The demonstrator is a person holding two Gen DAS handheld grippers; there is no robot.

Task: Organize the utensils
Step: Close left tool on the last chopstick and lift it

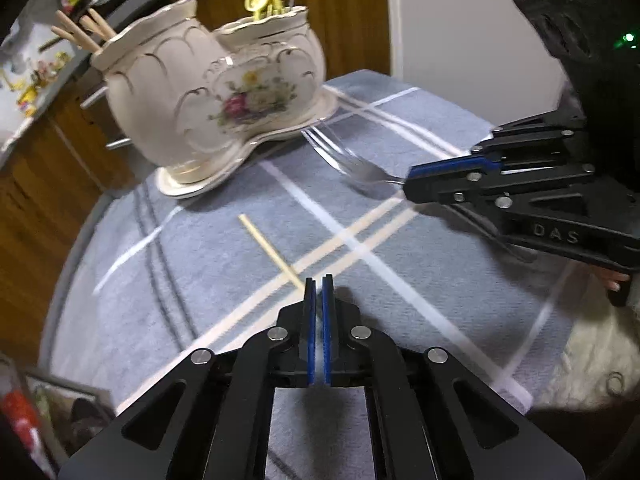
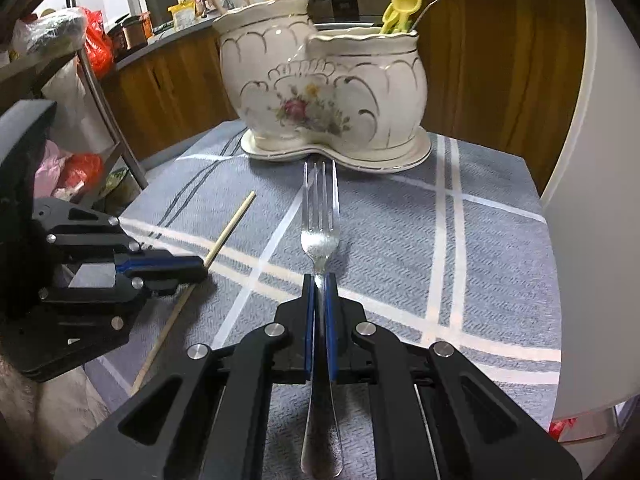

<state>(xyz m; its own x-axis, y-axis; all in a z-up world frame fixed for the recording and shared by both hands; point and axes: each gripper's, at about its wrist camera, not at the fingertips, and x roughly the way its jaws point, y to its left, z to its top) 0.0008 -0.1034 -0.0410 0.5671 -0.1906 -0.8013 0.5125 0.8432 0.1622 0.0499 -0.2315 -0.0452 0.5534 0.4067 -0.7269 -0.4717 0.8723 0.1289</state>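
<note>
- The table has a grey-blue checked cloth;
- the ceramic holder stands at the far edge, with utensils in both pots;
- the right gripper is closed on the fork, prongs toward the holder;
- the left gripper is nearly closed around the chopstick, which lies on the cloth.

- Tabletop cloth: blue-grey weave crossed by white and dark stripes, covering the tabletop.
- Wooden cabinet fronts: brown panels stood behind the tabletop, under a dark curved counter edge.
- Red plastic bags: bunched on a metal rack at the left.
- Cluttered counter: jars and packets stood far back, too small to identify.
- White wall panel: rose at the right.
</note>
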